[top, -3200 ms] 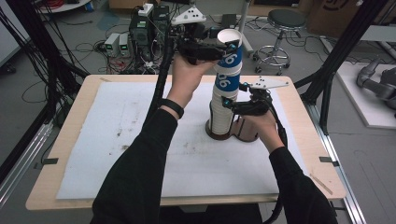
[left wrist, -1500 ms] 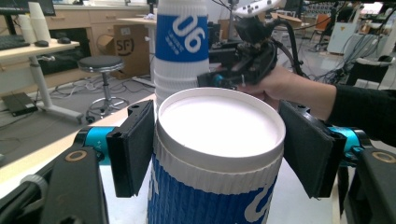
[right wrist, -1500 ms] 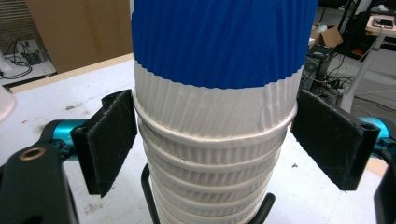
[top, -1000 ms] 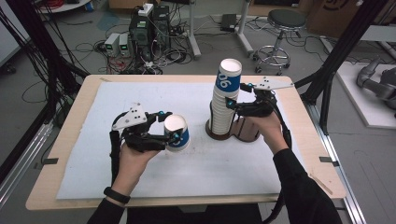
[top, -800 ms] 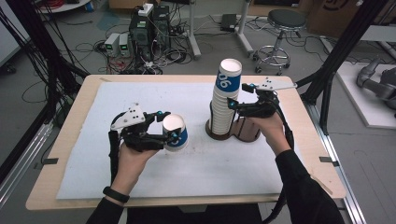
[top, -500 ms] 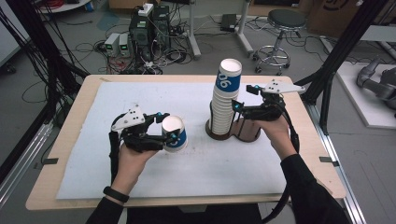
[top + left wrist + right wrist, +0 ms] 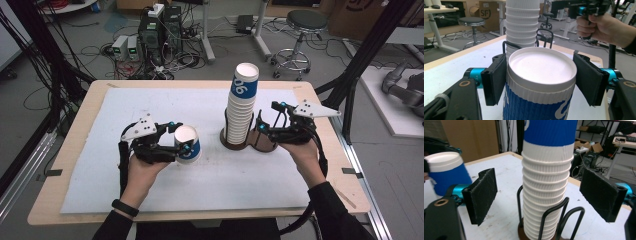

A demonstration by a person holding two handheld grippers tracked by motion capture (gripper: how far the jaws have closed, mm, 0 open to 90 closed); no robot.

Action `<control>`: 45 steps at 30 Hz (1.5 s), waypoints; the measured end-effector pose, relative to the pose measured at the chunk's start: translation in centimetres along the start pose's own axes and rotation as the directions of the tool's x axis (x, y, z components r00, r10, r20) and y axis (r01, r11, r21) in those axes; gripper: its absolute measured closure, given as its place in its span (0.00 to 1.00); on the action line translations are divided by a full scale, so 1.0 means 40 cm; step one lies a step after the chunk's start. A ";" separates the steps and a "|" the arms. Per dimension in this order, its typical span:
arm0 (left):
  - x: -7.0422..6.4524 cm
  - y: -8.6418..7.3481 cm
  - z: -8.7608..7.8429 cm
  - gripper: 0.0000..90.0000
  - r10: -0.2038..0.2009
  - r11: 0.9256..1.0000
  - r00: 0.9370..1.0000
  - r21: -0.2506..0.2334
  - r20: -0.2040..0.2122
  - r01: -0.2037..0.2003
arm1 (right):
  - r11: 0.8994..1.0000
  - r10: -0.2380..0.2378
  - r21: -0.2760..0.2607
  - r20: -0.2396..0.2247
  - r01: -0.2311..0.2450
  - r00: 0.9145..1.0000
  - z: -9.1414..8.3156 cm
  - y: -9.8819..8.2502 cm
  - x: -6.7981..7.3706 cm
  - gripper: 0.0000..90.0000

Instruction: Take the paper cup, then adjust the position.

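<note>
Left hand-held gripper (image 7: 181,149) clamps cup (image 7: 189,145) above white mat (image 7: 150,107).

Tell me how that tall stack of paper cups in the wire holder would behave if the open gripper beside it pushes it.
The stack of cups stands far above its wire holder, so a push up high would probably tip or split it. Being ribbed paper, the cups look light and would likely dent under the right gripper.

- I'm working in a lab: black metal rig frames (image 7: 380,45) surround my pale wooden surface (image 7: 65,165).
- Stacked computer boxes (image 7: 157,25), tangled floor cables (image 7: 95,50), a round black stool (image 7: 305,22).
</note>
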State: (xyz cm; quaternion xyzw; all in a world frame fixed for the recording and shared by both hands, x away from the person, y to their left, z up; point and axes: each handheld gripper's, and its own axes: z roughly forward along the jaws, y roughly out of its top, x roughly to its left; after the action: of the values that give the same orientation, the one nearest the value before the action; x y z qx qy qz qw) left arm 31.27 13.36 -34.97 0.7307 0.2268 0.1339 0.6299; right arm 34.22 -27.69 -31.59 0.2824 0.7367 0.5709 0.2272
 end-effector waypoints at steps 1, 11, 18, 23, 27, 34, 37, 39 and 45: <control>0.002 -0.002 -0.001 0.33 -0.001 1.000 1.000 0.000 0.001 0.001 | 1.000 0.002 -0.006 -0.001 -0.002 1.000 -0.005 -0.006 0.005 0.17; 0.010 -0.009 -0.012 0.33 -0.005 1.000 1.000 -0.008 -0.005 0.005 | 1.000 0.024 -0.015 -0.016 -0.024 1.000 -0.023 -0.087 0.042 0.17; 0.013 -0.010 -0.010 0.33 -0.003 1.000 1.000 -0.003 -0.011 0.003 | 1.000 0.022 -0.004 -0.019 -0.022 1.000 -0.032 -0.114 0.050 0.17; 0.010 -0.005 -0.002 0.33 0.000 1.000 1.000 -0.006 -0.005 0.000 | 0.999 0.035 0.014 -0.020 -0.035 0.999 -0.036 -0.131 0.050 0.17; 0.007 -0.003 0.005 0.33 0.003 1.000 1.000 -0.006 0.007 -0.003 | 0.999 0.035 0.022 -0.039 -0.035 0.999 -0.033 -0.133 0.054 0.17; -0.001 0.005 0.009 0.33 -0.001 1.000 0.999 -0.020 0.043 0.002 | 1.000 -0.009 0.005 -0.115 0.009 0.993 -0.035 -0.116 0.070 0.17; -0.006 0.010 0.014 0.33 0.004 1.000 0.998 -0.021 0.056 -0.003 | 1.000 -0.027 0.005 -0.156 0.028 0.987 -0.035 -0.113 0.076 0.17; -0.009 0.012 0.017 0.33 0.001 1.000 0.998 -0.022 0.069 0.000 | 1.000 -0.024 0.002 -0.189 0.024 0.982 -0.033 -0.113 0.077 0.17; -0.027 0.020 0.018 0.33 0.004 0.999 0.994 -0.033 0.107 -0.001 | 0.999 -0.029 0.017 -0.267 0.035 0.963 -0.009 -0.115 0.093 0.17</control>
State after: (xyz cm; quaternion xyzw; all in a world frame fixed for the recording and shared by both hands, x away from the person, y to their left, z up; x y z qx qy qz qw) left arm 30.82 12.12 -34.23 0.7267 0.1896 0.0990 0.6528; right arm 30.52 -26.28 -36.01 0.1934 0.7710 0.5922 0.1320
